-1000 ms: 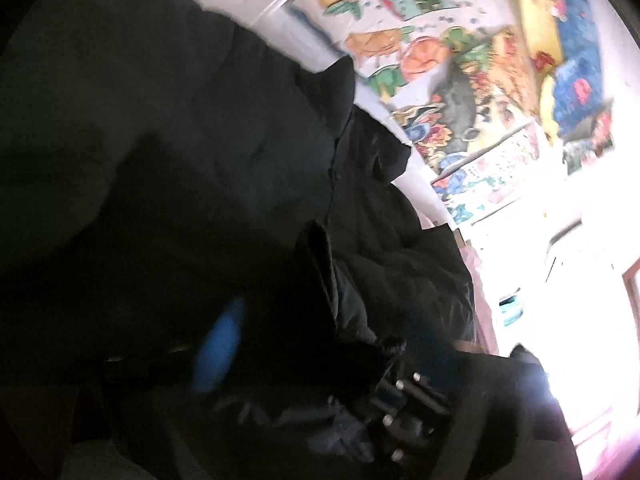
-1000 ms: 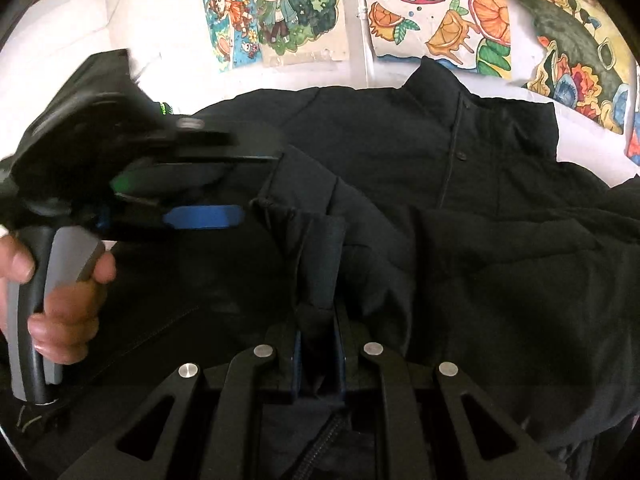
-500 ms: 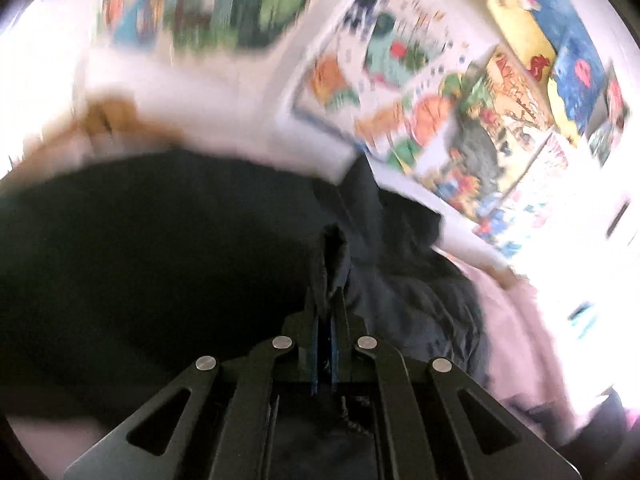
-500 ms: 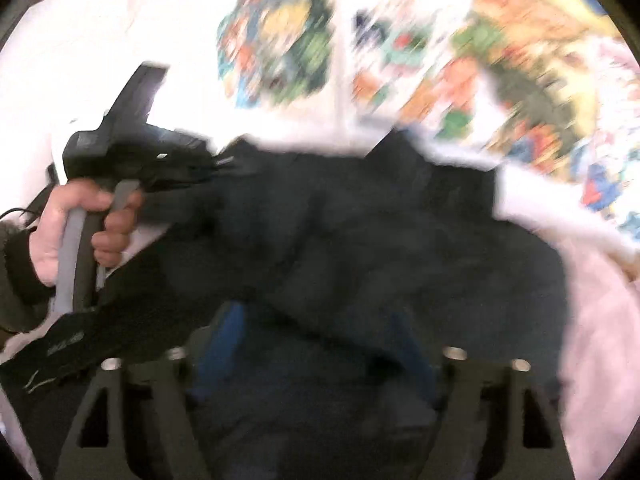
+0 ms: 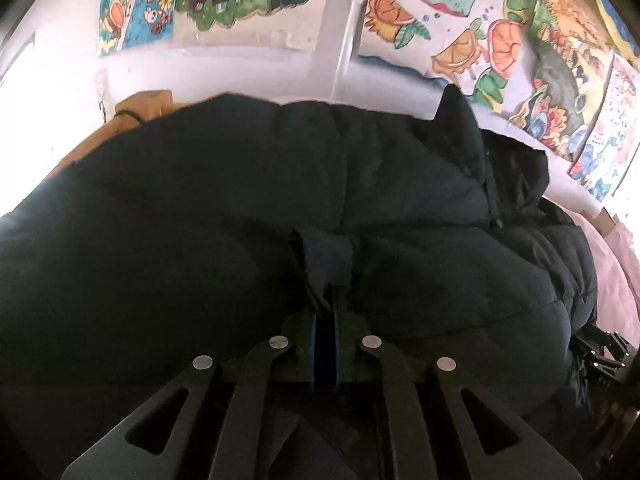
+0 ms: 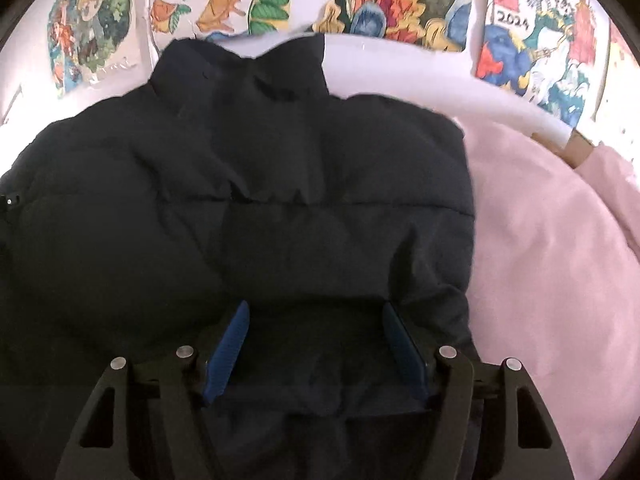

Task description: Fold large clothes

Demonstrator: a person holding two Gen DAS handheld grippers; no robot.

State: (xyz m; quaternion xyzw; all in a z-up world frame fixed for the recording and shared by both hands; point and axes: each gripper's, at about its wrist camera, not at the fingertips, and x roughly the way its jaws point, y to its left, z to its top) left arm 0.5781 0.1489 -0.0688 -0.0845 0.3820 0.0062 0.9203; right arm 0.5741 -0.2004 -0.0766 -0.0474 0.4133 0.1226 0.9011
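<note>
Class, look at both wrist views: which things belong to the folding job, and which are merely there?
Part of the job:
- black jacket
- left hand-held gripper, shut on a fold of the jacket
- right hand-held gripper, open over the jacket

Merely there:
- pink sheet
- wall posters
- brown item behind the jacket

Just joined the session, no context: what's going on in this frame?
A person with a handheld tool in each hand is folding a black puffer jacket spread on a pink sheet. The left tool is shut on a pinch of the jacket's fabric. The right tool is open, its blue pads apart over the jacket's near edge, gripping nothing. Colourful posters cover the wall behind.
</note>
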